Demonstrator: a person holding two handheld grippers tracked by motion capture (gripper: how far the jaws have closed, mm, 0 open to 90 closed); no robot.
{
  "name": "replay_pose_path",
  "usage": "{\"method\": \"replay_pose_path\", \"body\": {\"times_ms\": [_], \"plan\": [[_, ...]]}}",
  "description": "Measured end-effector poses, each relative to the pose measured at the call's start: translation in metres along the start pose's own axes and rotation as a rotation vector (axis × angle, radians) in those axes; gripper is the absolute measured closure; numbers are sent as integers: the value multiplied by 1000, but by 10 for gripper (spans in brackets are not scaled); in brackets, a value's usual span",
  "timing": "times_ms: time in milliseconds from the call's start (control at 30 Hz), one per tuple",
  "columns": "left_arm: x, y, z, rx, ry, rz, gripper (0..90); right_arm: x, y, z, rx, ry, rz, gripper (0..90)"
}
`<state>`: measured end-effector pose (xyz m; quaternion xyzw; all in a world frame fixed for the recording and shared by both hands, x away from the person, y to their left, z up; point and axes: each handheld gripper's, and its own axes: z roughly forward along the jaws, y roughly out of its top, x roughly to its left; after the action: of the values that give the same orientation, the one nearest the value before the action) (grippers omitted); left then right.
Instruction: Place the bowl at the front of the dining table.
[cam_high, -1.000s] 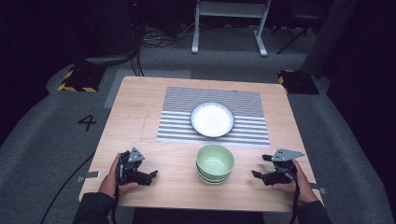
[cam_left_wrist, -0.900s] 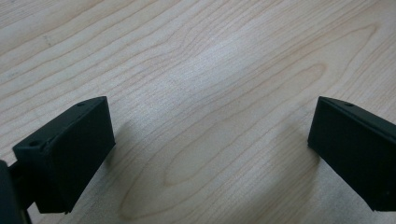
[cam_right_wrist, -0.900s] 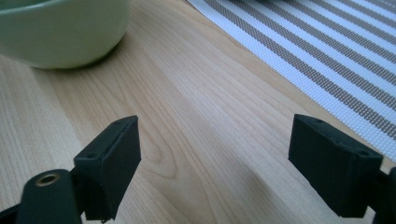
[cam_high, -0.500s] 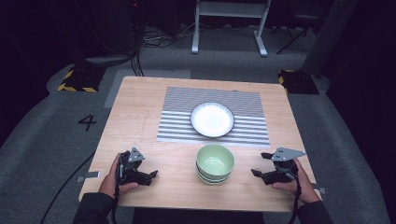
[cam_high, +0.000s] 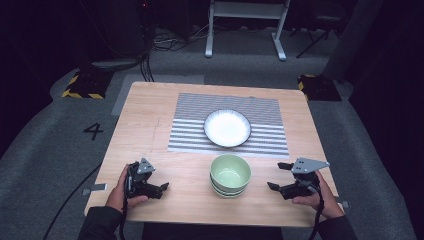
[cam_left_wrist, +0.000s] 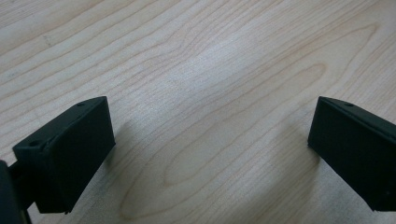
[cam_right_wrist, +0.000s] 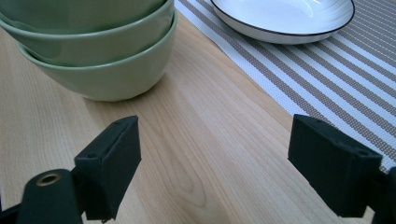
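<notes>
A stack of pale green bowls (cam_high: 230, 175) stands near the front middle of the wooden table (cam_high: 145, 130). Behind it, a white plate with a dark rim (cam_high: 227, 127) rests on a grey striped mat (cam_high: 190, 125). My left gripper (cam_high: 161, 190) lies low at the front left, open, with bare wood between its jaws (cam_left_wrist: 210, 140). My right gripper (cam_high: 276, 175) is at the front right, open and pointing at the bowls. Its own view (cam_right_wrist: 215, 158) has the green bowls (cam_right_wrist: 93, 51) ahead to the left and the plate (cam_right_wrist: 285, 16) on the mat (cam_right_wrist: 327, 84) farther off.
The table ends just behind both hands at the front edge (cam_high: 210, 220). Grey floor surrounds it, with a painted number 4 (cam_high: 93, 131) at the left, a white frame stand (cam_high: 245, 25) behind, and yellow-black striped blocks (cam_high: 80, 85) near the far corners.
</notes>
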<state>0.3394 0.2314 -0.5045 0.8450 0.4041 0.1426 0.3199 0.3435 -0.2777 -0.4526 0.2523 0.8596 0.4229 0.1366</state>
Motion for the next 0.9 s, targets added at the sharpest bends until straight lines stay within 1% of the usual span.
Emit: {"method": "replay_pose_path", "body": {"times_ms": [33, 67, 100, 167, 233, 367, 433, 467, 500, 600, 667, 700, 767, 833, 900], "plan": [[0, 0, 0, 0, 0, 0, 4, 1, 1, 0, 3, 4, -5, 168], [0, 0, 0, 0, 1, 0, 4, 3, 3, -1, 3, 6, -25, 168], [0, 0, 0, 0, 0, 1, 4, 4, 4, -1, 3, 6, -31, 168], [0, 0, 0, 1, 1, 0, 4, 5, 6, -1, -2, 7, -34, 166], [0, 0, 0, 0, 0, 0, 4, 8, 10, -2, -23, 28, -33, 166], [0, 0, 0, 0, 1, 0, 4, 11, 14, -3, -33, 37, -43, 164], [0, 0, 0, 0, 0, 0, 4, 13, 18, -3, -51, 59, -47, 165], [0, 0, 0, 0, 0, 0, 4, 13, 18, -3, -51, 59, -47, 165], [0, 0, 0, 0, 0, 0, 4, 15, 21, -3, -52, 50, -67, 175], [0, 0, 0, 0, 0, 0, 4, 17, 24, -2, -51, 55, -81, 179], [0, 0, 0, 0, 0, 0, 4, 20, 28, 0, -48, 63, -104, 177], [0, 0, 0, 0, 0, 0, 4, 20, 28, 0, -48, 63, -104, 177], [0, 0, 0, 0, 0, 0, 4, 22, 31, 1, -46, 62, -119, 175], [0, 0, 0, 0, 0, 0, 4, 24, 34, 2, -47, 52, -141, 180], [0, 0, 0, 0, 0, -2, 4, 28, 37, 5, -36, 67, -161, 179]]}}
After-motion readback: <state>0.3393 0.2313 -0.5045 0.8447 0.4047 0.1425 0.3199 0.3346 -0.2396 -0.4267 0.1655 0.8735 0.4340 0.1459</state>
